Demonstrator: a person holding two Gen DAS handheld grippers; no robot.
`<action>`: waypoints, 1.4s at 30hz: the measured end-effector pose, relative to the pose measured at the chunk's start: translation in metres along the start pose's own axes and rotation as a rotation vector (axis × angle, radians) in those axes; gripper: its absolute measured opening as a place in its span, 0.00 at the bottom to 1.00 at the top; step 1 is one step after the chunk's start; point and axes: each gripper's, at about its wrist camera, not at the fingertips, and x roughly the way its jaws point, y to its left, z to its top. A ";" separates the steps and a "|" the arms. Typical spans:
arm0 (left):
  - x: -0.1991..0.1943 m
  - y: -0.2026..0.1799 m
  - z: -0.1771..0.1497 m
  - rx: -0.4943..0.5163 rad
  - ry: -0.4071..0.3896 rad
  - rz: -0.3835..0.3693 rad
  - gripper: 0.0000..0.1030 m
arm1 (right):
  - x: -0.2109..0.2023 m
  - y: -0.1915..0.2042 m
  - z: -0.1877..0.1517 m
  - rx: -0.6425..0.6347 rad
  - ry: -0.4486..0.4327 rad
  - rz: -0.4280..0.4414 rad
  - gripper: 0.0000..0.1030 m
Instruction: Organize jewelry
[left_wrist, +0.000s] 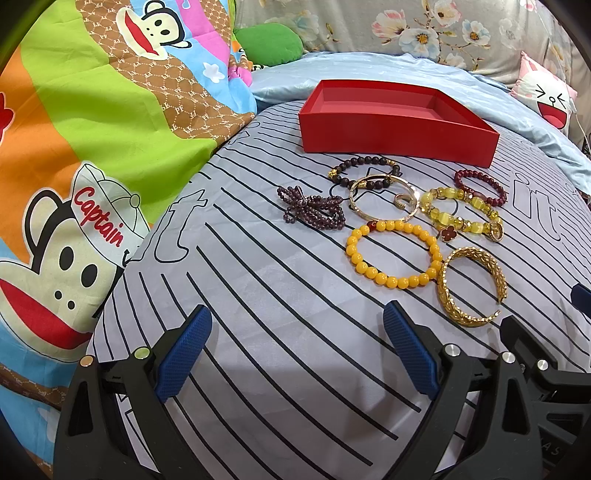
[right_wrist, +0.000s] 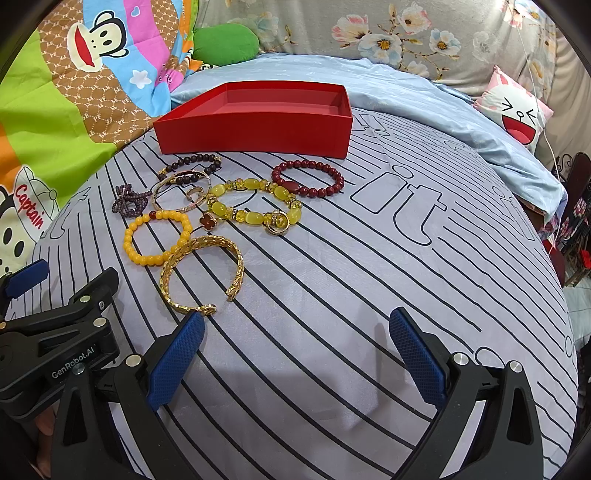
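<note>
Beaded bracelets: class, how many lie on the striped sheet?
5: dark brown by the red box, dark red rightmost, pale yellow central, orange-yellow nearer, purple leftmost. Overlaps might hide more.

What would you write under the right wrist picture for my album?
Open right gripper hovers over a striped sheet, facing bracelets beside an empty red box.

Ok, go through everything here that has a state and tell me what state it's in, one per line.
Red box: lid off, nothing inside.
Left claw: open, holding nothing.
Right claw: open, holding nothing.
Gold cuff: lying flat, its gap facing the right claw.
Yellow bead bracelet: flat on the sheet, outside the box.
Dark red bracelet: flat, apart from the cluster.
</note>
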 end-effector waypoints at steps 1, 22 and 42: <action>0.000 0.000 0.000 0.000 0.000 0.000 0.87 | 0.000 0.000 0.000 0.000 0.000 0.000 0.94; 0.000 0.000 -0.001 0.000 -0.002 0.001 0.87 | 0.000 0.000 0.000 0.000 0.000 -0.001 0.94; -0.012 0.013 0.010 -0.013 -0.027 -0.044 0.88 | -0.013 -0.006 0.006 0.018 -0.022 0.033 0.94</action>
